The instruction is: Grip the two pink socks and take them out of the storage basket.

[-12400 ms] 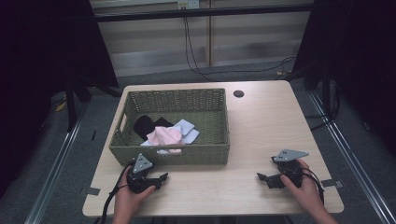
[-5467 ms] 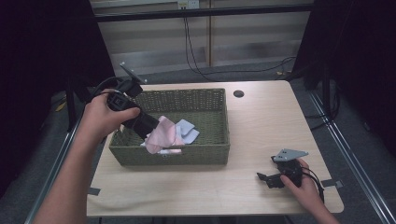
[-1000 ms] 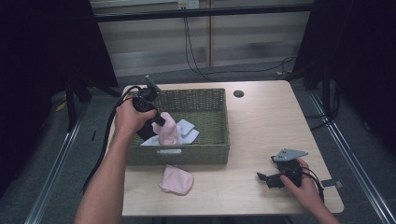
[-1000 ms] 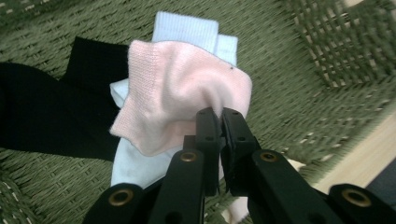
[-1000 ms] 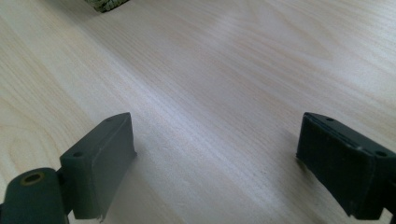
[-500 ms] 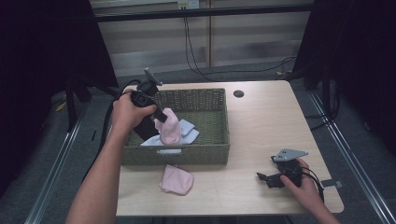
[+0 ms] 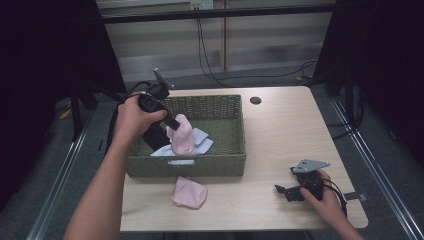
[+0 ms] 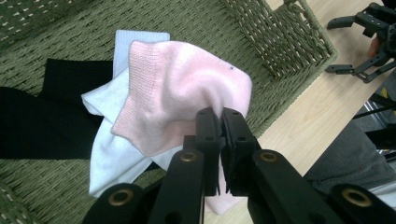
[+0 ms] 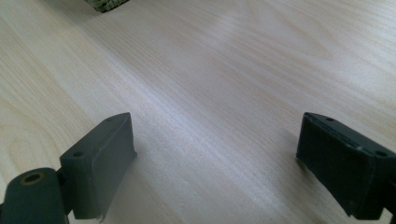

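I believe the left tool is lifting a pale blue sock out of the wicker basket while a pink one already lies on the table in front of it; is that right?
Not quite: the sock in the left tool is pink, not pale blue, as the left gripper view shows. The pale blue cloth lies in the wicker basket. The rest holds: another pink sock lies on the table in front of the basket.

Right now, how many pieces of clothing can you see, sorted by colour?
Pink: 2, a pink sock pinched by the left gripper above the basket, another pink sock on the table.
Light blue: 1.
Black: 1.
Total: 4.
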